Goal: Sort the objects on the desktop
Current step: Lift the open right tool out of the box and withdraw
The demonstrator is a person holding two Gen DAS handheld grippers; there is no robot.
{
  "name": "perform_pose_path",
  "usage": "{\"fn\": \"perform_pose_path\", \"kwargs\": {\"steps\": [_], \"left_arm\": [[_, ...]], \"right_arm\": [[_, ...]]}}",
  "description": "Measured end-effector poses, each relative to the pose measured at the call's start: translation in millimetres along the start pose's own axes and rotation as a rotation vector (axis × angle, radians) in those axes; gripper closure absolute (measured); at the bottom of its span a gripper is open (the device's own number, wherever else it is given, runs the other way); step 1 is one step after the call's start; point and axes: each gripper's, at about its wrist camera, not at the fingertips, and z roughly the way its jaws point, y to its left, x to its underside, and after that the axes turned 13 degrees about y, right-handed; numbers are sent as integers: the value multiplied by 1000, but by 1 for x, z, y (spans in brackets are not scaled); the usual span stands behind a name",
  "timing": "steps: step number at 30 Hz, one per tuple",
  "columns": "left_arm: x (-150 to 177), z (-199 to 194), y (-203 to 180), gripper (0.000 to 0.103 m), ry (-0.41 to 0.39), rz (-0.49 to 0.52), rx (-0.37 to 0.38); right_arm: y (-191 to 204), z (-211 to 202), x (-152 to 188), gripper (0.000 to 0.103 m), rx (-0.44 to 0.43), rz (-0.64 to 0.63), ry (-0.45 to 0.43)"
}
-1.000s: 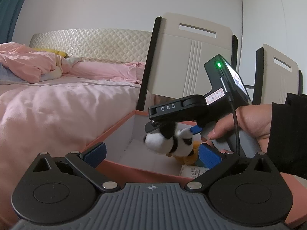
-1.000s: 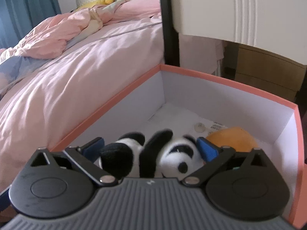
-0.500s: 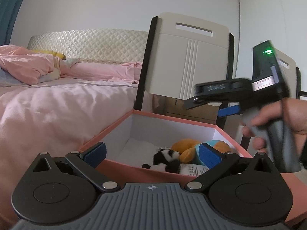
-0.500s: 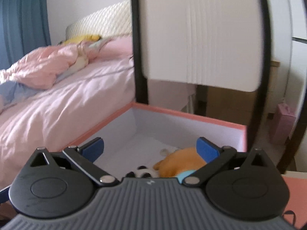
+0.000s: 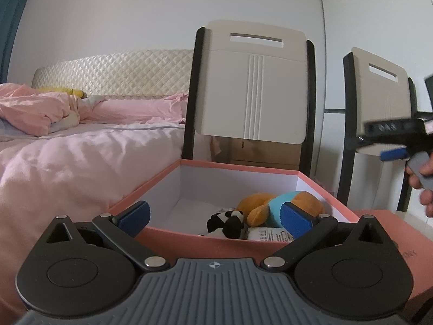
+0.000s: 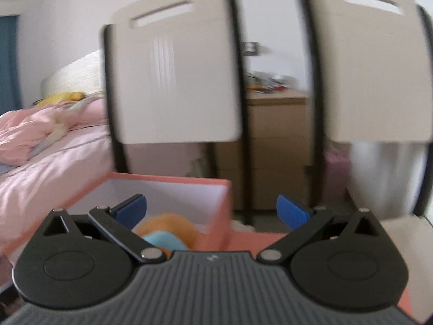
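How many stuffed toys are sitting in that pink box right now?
2. A small panda plush lies near the front wall of the pink box, and an orange plush in a blue shirt lies just behind it to the right. Others may hide below the front wall.

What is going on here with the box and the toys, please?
A person is sorting toys into a pink box. A panda and an orange plush lie inside. The left tool hangs open at the box's near rim, holding nothing. The right tool is open and empty, off to the box's right.
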Motion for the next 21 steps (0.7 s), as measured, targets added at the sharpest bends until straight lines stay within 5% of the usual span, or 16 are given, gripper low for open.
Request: {"fn": "perform_pose_path", "kwargs": {"steps": [10, 21], "left_arm": [[4, 1, -13, 0, -11, 56, -24], [11, -2, -24, 0, -27, 110, -22]], "right_arm": [[-50, -25, 45, 0, 44, 86, -26], [-27, -95, 83, 0, 23, 40, -154]]}}
